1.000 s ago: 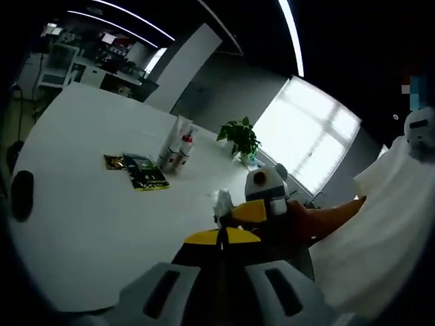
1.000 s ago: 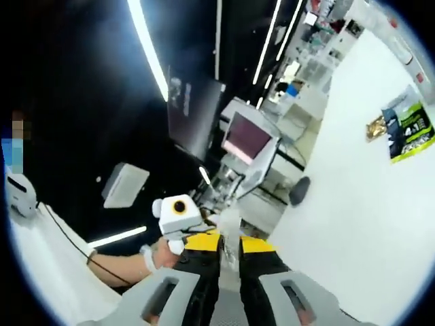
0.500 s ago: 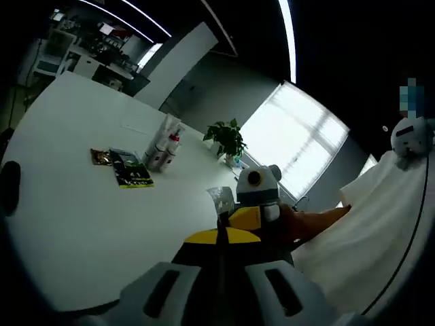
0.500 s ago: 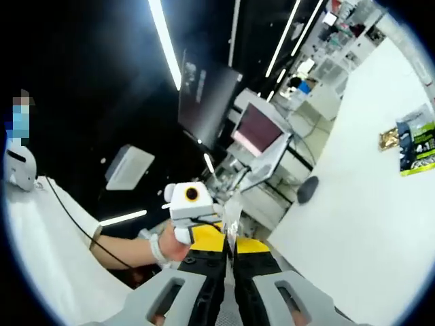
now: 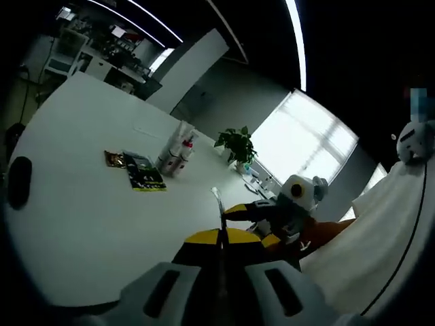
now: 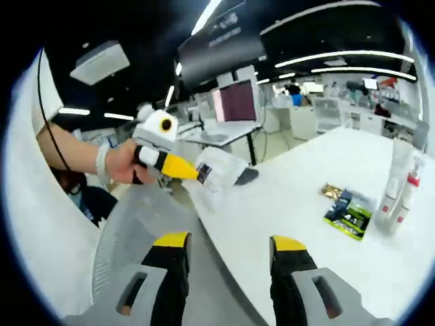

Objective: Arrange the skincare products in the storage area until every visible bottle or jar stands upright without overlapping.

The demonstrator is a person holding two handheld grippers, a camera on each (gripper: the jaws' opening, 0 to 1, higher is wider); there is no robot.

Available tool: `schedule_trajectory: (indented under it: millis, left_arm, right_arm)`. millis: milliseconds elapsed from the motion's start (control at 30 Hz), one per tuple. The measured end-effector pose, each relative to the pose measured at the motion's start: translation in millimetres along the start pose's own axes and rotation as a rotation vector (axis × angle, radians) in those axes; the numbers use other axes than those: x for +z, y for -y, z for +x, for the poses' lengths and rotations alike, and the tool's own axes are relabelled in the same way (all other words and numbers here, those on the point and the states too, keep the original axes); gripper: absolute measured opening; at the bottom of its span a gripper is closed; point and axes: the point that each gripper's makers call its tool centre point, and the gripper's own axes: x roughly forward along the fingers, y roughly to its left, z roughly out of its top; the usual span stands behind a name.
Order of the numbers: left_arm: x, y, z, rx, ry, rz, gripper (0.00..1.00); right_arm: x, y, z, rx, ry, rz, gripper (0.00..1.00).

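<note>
The left gripper (image 5: 221, 239) has its two jaws pressed together on a thin clear sachet (image 5: 217, 201), seen edge-on as a pale sliver sticking up from the yellow tips. In the right gripper view this same left gripper (image 6: 198, 173) comes in from the left, held in a person's hand (image 6: 124, 161), and the sachet (image 6: 219, 174) shows flat there, clear with a small dark label, hanging past the near edge of the big white table (image 6: 306, 224). The right gripper (image 6: 230, 248) has its jaws wide apart with nothing between them, and it hovers just off that same near edge. In the left gripper view the right gripper (image 5: 253, 212) reaches in from the right, with the person's white sleeve (image 5: 380, 251) behind it. Far out on the table stand the skincare bottles (image 5: 177, 150), close together and upright, one with a red pump top. Just beside them lie a green and black packet (image 5: 143, 172) and a small gold packet (image 5: 114, 159), both flat. A dark computer mouse (image 5: 19, 182) lies near the table's left edge. A green potted plant (image 5: 236, 142) stands at the far edge, near the bright window (image 5: 306, 142).
</note>
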Motion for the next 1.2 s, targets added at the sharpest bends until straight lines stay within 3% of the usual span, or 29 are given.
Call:
schedule_trajectory:
  millis: [100,200,467,567,667,767,1067,1200]
  left_arm:
    - [-2.8,-0.1,0.7,0.015,-0.014,0.011,0.00]
    - [-2.8,-1.8,0.3,0.029,-0.011,0.007,0.00]
    - [-5.2,-7.2,6.2,0.060,-0.031,-0.022,0.00]
    - [3.3,-8.7,9.3,0.071,0.012,-0.086,0.00]
    - [18.1,-14.4,8.5,0.071,0.122,-0.208,0.00]
    - [13.2,-34.9,4.0,0.095,0.115,-0.228,0.00]
    - [-6.6,-60.3,20.1,0.173,0.012,-0.308,0.00]
    - [-6.3,-70.9,23.0,0.190,-0.030,-0.320,0.00]
  right_arm:
    - [-4.2,1.8,1.3,-0.031,-0.005,0.002,0.53]
    - [-9.8,2.8,1.6,-0.056,-0.034,-0.049,0.51]
    - [-34.3,13.3,10.1,-0.105,-0.159,-0.176,0.43]
    - [-49.9,18.4,9.7,-0.120,-0.236,-0.185,0.41]
    - [-49.5,23.3,10.1,-0.156,-0.247,-0.261,0.38]
    - [-49.2,23.8,10.5,-0.171,-0.253,-0.305,0.37]
    - [-48.1,33.1,8.7,-0.215,-0.262,-0.305,0.33]
    - [-48.5,36.5,8.4,-0.232,-0.271,-0.312,0.32]
